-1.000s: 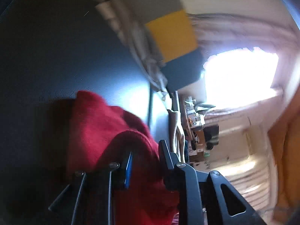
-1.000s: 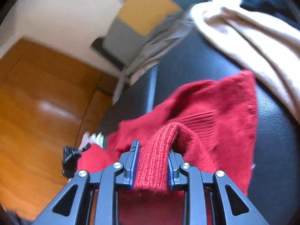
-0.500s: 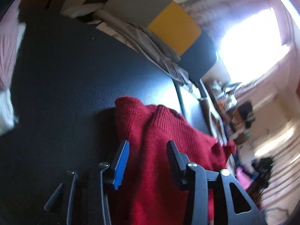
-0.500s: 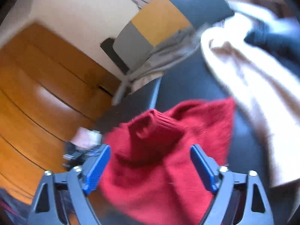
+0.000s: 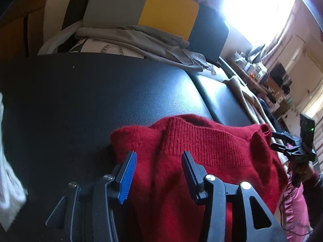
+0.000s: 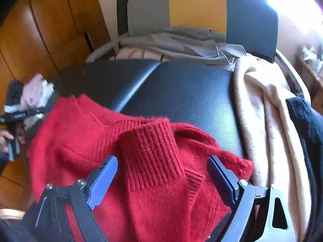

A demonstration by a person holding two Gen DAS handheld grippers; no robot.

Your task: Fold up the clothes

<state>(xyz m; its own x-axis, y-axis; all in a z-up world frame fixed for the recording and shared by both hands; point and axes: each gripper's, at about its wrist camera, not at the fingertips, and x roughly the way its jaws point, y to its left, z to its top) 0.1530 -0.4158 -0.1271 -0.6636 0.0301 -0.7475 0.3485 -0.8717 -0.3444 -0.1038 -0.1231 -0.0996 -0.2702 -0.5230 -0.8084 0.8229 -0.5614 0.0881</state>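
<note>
A red knitted sweater (image 5: 212,151) lies crumpled on the black leather surface (image 5: 101,100). My left gripper (image 5: 158,154) hovers over the sweater's left part. Its jaws are opening, with red knit below and between them but not pinched. In the right wrist view the sweater (image 6: 80,141) shows a ribbed cuff (image 6: 149,147) folded onto the body. My right gripper (image 6: 162,158) stands wide open around that cuff, its pads clear of the fabric.
A beige garment (image 6: 262,111) and a dark one (image 6: 306,125) lie along the right of the black surface (image 6: 191,92). Grey clothing (image 6: 181,42) is piled before a grey, yellow and black chair back (image 5: 167,10). A wooden wardrobe (image 6: 40,30) stands left.
Both grippers have let go of the red sweater and opened. They rolled upright and lifted slightly, and the cuff dropped onto the sweater's body.
</note>
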